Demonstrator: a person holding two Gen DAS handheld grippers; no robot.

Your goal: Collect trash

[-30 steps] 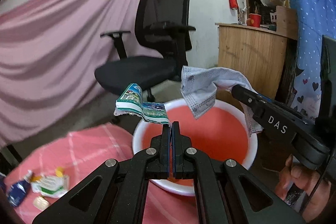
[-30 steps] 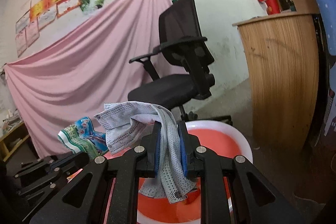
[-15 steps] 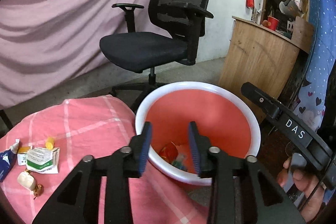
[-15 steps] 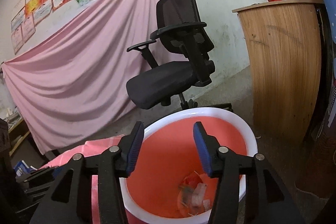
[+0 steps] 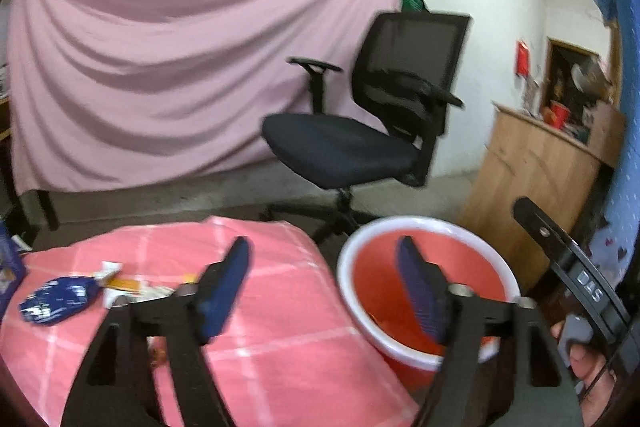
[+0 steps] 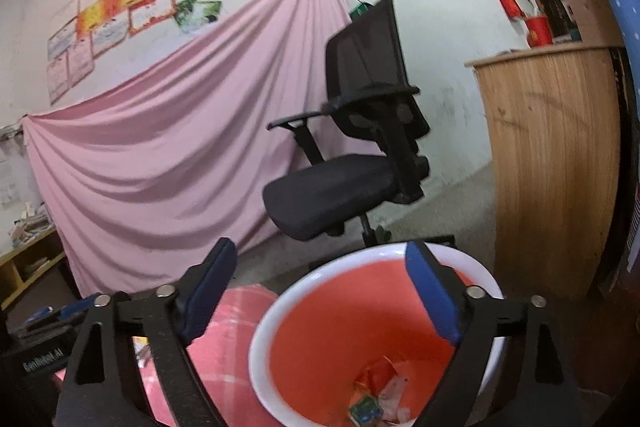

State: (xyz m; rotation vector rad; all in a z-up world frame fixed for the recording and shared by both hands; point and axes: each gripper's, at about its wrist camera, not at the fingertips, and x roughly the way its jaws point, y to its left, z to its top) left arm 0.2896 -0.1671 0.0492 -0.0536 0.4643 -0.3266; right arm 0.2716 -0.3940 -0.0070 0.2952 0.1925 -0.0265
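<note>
A red bin with a white rim (image 5: pixel 430 227) stands on the floor beside a pink checked tablecloth (image 5: pixel 280 343). The bin also shows in the right wrist view (image 6: pixel 320 327), with several wrappers (image 6: pixel 380 395) at its bottom. My left gripper (image 5: pixel 324 285) is open and empty, above the cloth's right edge and the bin's left rim. My right gripper (image 6: pixel 320 291) is open and empty above the bin. A blue wrapper (image 5: pixel 56 299) and some small packets (image 5: pixel 120 279) lie on the cloth at the left.
A black office chair (image 5: pixel 360 139) stands behind the bin, before a hanging pink sheet (image 5: pixel 160 67). A wooden counter (image 6: pixel 552 163) is at the right. The right gripper's body (image 5: pixel 576 279) and a hand show at the left wrist view's right edge.
Both grippers let go of their trash, a green wrapper and a face mask, into the bin and opened wide. The left gripper has swung left and tilted up.
</note>
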